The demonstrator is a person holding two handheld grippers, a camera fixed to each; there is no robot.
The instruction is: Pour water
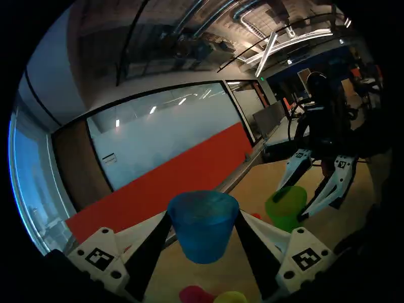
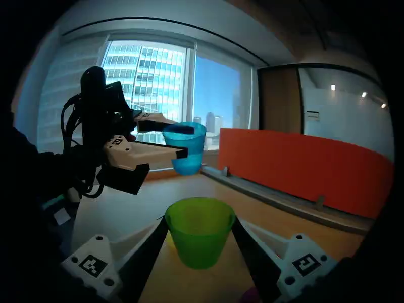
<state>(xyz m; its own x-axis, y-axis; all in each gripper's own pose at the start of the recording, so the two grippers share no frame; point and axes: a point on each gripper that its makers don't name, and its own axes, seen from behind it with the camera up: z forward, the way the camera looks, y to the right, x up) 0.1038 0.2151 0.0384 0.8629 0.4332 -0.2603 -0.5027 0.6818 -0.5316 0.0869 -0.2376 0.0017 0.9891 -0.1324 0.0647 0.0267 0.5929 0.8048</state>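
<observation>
Two cups held: left gripper (image 1: 202,237) clamps translucent blue plastic cup (image 2: 184,146), right gripper (image 2: 200,242) clamps translucent green plastic cup (image 1: 287,204). Blue one sits higher than green cup, apart from it. Tipping before rims line up would likely spill water beside green cup.

We're counting four cups here: one blue cup (image 1: 203,230), one green cup (image 1: 286,204), one pink cup (image 1: 196,294), one yellow cup (image 1: 230,297). Plus two grippers, the left gripper (image 1: 203,217) and the right gripper (image 2: 200,222).
</observation>
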